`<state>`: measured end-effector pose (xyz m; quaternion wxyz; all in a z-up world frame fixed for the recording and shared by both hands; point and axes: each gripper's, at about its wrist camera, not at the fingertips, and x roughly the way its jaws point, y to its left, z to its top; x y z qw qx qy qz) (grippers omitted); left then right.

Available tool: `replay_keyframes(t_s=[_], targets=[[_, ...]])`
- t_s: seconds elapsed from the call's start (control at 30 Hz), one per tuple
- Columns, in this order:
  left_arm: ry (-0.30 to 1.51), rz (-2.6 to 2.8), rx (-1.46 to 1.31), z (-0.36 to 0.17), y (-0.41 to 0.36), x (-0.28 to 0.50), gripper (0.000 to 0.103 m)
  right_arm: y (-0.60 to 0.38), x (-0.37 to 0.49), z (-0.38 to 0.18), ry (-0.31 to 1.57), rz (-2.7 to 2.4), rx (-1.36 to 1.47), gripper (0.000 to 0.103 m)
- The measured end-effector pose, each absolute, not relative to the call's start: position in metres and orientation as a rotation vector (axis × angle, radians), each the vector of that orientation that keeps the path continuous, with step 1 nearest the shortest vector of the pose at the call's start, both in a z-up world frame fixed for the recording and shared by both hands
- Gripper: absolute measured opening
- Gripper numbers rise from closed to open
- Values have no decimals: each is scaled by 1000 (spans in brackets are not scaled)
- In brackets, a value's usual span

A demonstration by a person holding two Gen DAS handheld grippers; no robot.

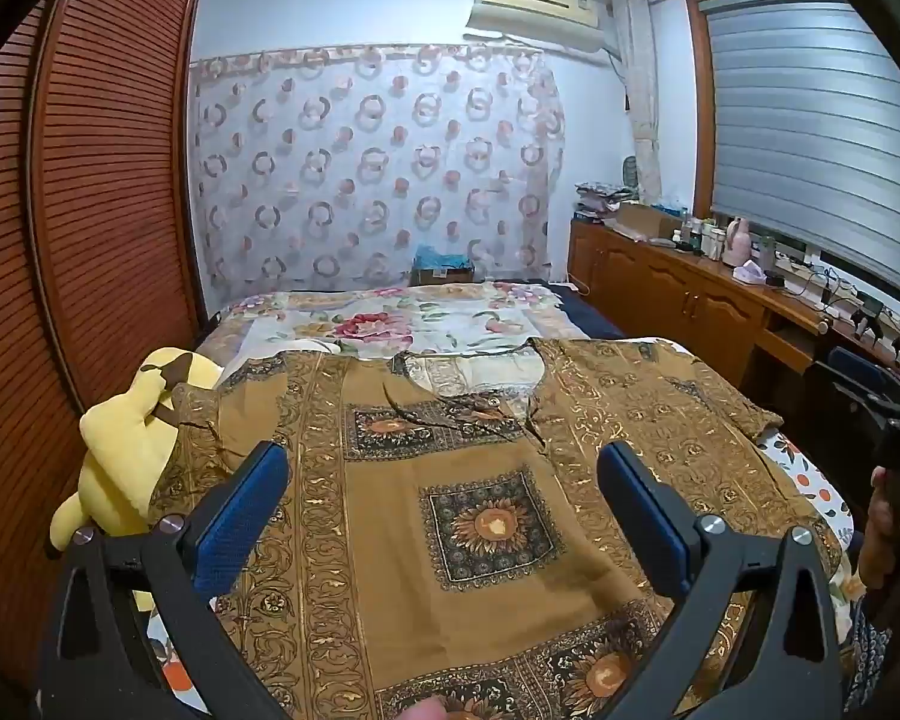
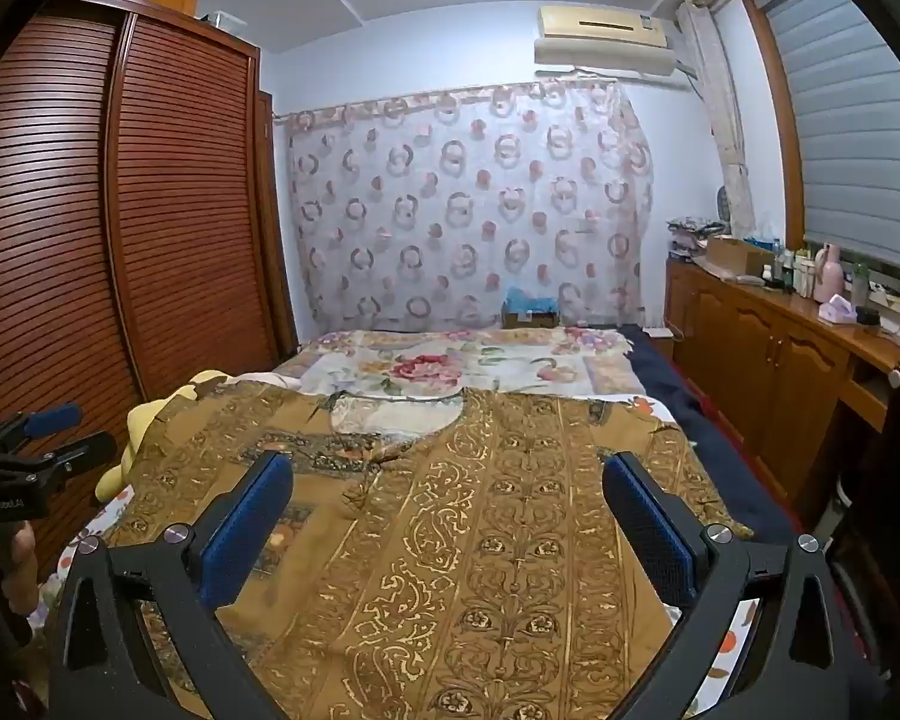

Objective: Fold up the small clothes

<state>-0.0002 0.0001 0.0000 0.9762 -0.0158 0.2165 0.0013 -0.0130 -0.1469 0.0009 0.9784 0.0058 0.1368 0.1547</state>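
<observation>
On the far left we are passing the slatted wardrobe (image 1: 90,192) and the yellow plush toy (image 1: 132,456), which is lying at the bed's left edge, touching or just under the shirt's left sleeve; we cannot tell which. Next we are holding the left gripper (image 1: 444,480) above the brown patterned shirt (image 1: 468,462), its jaws spread as wide as they go, with nothing between the blue pads. The shirt is lying flat and front up on the bed (image 1: 390,324), neckline toward the far curtain, sleeves spread to either side, hem nearest us. Moving right, we are hovering the right gripper (image 2: 447,492) over the shirt's right half, its jaws likewise standing fully apart and pinching nothing. Beyond it we are seeing the wooden cabinet (image 2: 768,360) running along the wall under the window.

No fold looks begun yet. In our judgement the risks are these: if we are taking the left sleeve, the toy could be snagging or dragging with it, leaving a lump under the fold. The fabric looks thin and loose, so a pad could be catching only the top layer, or pinching the floral bedcover beneath as well. Lifting the two sides unevenly could be skewing the crease, and the right sleeve, lying near the mattress edge, could be sliding off.
</observation>
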Motion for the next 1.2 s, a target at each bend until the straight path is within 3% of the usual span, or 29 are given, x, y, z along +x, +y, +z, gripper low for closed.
replay_keyframes(t_s=[1.2], targets=[[429,17,-17,4,2,-2,103,-151,-12,1,256,331,9,103]])
